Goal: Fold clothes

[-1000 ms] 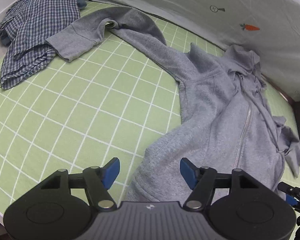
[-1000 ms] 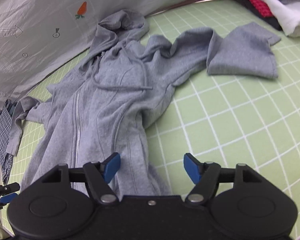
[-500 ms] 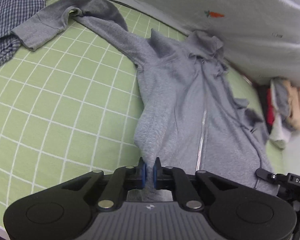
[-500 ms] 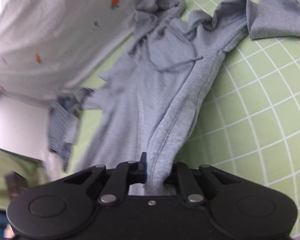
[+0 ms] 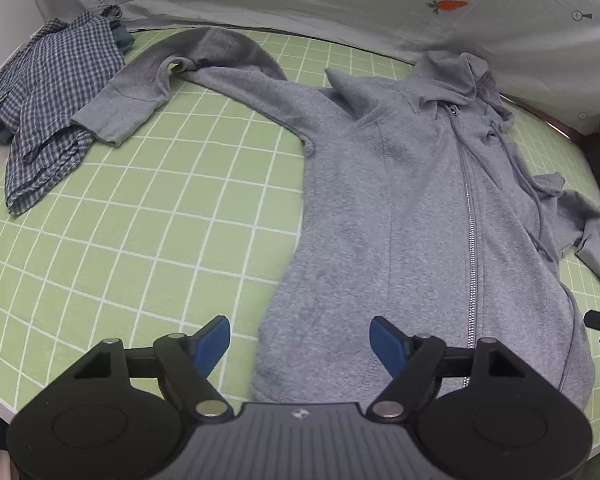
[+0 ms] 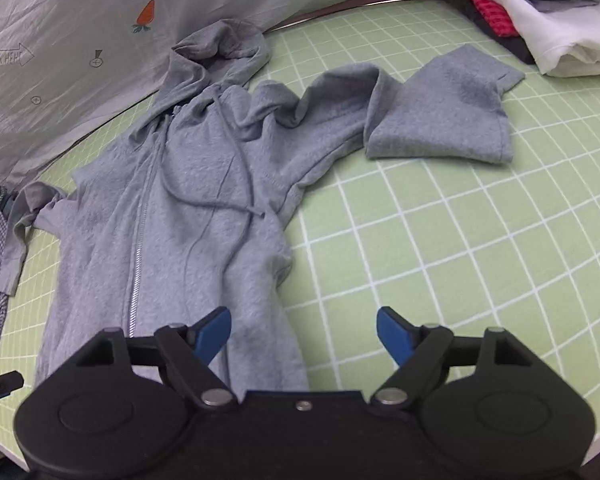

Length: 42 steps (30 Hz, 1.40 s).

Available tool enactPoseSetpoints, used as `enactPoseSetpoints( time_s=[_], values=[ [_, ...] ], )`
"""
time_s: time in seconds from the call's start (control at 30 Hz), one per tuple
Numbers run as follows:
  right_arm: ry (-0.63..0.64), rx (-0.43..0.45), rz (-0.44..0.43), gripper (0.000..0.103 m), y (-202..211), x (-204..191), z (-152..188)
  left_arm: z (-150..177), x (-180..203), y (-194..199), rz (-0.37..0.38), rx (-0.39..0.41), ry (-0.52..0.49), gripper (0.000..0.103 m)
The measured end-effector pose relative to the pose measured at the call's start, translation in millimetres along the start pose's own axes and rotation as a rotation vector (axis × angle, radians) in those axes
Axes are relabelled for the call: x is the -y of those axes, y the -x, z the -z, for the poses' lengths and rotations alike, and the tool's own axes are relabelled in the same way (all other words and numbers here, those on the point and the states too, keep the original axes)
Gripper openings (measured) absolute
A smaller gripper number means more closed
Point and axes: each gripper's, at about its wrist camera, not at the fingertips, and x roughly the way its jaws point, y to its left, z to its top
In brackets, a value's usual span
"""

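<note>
Opening: left tongs (image 5: pixel 300 340), right tongs (image 6: pixel 304 334), nothing pinched | one grey hoodie (image 5: pixel 412 216) | one checked shirt (image 5: pixel 56 92)

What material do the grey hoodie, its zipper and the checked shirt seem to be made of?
Grey hoodie: probably cotton fleece knit, matte, with a fuzzy, softly creased surface. Zipper: looks like metal, its teeth glinting silver, though it may be plastic. Checked shirt: thin woven fabric, probably cotton, matte, with fine crumpled wrinkles.

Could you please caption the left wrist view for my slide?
Left gripper, jaws opening, above the hem of a grey zip hoodie.
</note>
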Motion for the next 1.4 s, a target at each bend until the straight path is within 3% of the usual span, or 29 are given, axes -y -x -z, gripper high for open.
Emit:
enactPoseSetpoints(
  time_s=[0.13,0.23,0.37,0.53,0.63,0.73,0.8,0.87,0.9,0.97,1.07,1.3,1.4],
  values=[
    [-0.006,0.044,0.02,0.088,-1,11,-20,-15,29,-22,0.006,-0.034,0.001,0.083],
    [-0.007,0.084,0.044,0.099,-2,23,-34,-30,52,-43,0.01,-0.061,0.004,0.083],
    [-0.039,0.128,0.114,0.099,-11,44,-58,-48,80,-71,-0.006,-0.098,-0.027,0.084],
    [-0.183,0.202,0.161,0.095,-37,76,-101,-68,107,-101,-0.049,-0.106,-0.123,0.087],
    [-0.278,0.2,0.191,0.088,-61,103,-130,-74,111,-113,-0.06,-0.128,-0.12,0.09],
    [-0.303,0.178,0.207,0.071,-80,118,-147,-75,114,-121,-0.075,-0.14,-0.12,0.095],
    [-0.289,0.168,0.197,0.05,-89,122,-154,-75,117,-122,-0.079,-0.137,-0.132,0.097],
    [-0.273,0.169,0.197,0.04,-92,123,-155,-75,116,-123,-0.08,-0.139,-0.125,0.098],
    [-0.266,0.173,0.194,0.021,-92,123,-155,-76,116,-124,-0.083,-0.142,-0.123,0.101],
    [-0.262,0.199,0.188,0.01,-86,125,-154,-76,117,-126,-0.085,-0.147,-0.121,0.103],
    [-0.269,0.291,0.228,0.006,-60,133,-149,-77,117,-127,-0.076,-0.151,-0.128,0.103],
    [-0.379,0.485,0.53,0.005,22,179,-123,-77,118,-127,-0.07,-0.144,-0.119,0.103],
    [-0.436,0.57,0.588,0.005,48,193,-107,-78,119,-127,-0.07,-0.148,-0.115,0.103]
  ],
)
